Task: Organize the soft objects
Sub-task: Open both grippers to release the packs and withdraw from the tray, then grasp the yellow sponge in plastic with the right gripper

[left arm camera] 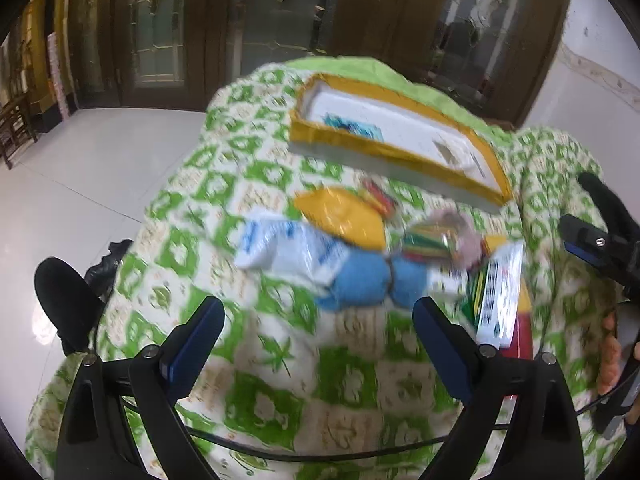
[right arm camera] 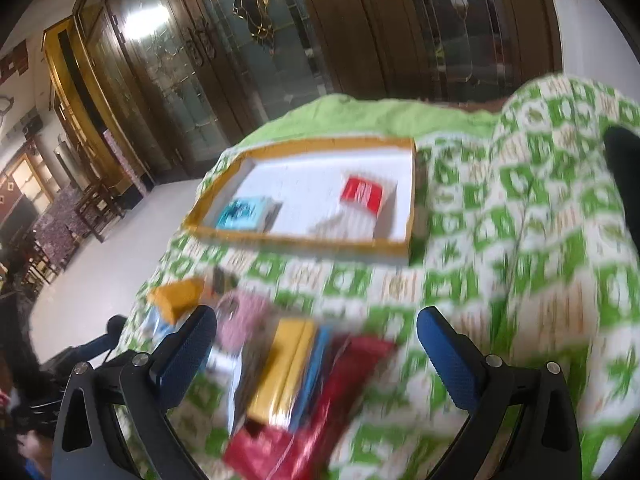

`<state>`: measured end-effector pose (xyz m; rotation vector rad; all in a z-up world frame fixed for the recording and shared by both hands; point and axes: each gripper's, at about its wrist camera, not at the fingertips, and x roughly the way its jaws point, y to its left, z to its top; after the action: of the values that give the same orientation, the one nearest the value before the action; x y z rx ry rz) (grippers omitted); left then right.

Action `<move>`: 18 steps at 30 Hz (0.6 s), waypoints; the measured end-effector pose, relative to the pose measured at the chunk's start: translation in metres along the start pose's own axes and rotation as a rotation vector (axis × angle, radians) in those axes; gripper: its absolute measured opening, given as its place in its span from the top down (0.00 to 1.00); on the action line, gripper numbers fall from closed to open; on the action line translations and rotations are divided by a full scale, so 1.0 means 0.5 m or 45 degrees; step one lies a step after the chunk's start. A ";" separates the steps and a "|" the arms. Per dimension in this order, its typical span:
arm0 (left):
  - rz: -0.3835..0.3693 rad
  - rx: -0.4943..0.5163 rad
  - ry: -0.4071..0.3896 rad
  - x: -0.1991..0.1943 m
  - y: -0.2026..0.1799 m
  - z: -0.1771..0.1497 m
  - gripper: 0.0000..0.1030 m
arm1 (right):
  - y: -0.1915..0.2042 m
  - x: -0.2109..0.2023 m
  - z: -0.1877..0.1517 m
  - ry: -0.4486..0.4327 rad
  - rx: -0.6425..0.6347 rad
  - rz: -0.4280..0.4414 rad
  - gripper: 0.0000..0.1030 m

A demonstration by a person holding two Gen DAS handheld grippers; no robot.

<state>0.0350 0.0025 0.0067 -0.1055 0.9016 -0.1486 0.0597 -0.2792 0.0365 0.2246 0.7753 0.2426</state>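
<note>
On white pouch [left arm camera: 288, 248], blue lettering too blurred to read.

Printed cotton-like cloth [left arm camera: 280, 360]; glossy plastic packets [right arm camera: 344, 392]; polished wood doors [right arm camera: 320, 20].

Both views were taken from cameras mounted just behind a pair of blue-padded fingers and were aimed forward and downward over a green-and-white patterned cloth [left arm camera: 280, 360]. The left wrist view was set at the near edge, with the yellow-rimmed tray [left arm camera: 320, 138] seen far off beyond a pile of packets [left arm camera: 360, 256]. The right wrist view was angled from the other side, nearer the tray [right arm camera: 304, 242]. Tray, pile [right arm camera: 288, 376] and cloth [right arm camera: 520, 280] were shared by both.
</note>
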 end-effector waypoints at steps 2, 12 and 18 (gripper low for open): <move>0.002 0.034 0.011 0.006 -0.013 -0.004 0.08 | -0.011 -0.009 -0.020 0.026 0.031 0.011 0.01; -0.010 0.103 0.037 0.022 -0.033 -0.019 0.08 | 0.000 -0.004 -0.038 0.079 -0.003 -0.005 0.19; -0.016 0.084 0.049 0.028 -0.024 -0.021 0.08 | 0.017 0.024 -0.053 0.173 -0.067 -0.023 0.43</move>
<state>0.0341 -0.0122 -0.0087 -0.0472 0.9337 -0.1926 0.0479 -0.2647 0.0128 0.1523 0.9042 0.2632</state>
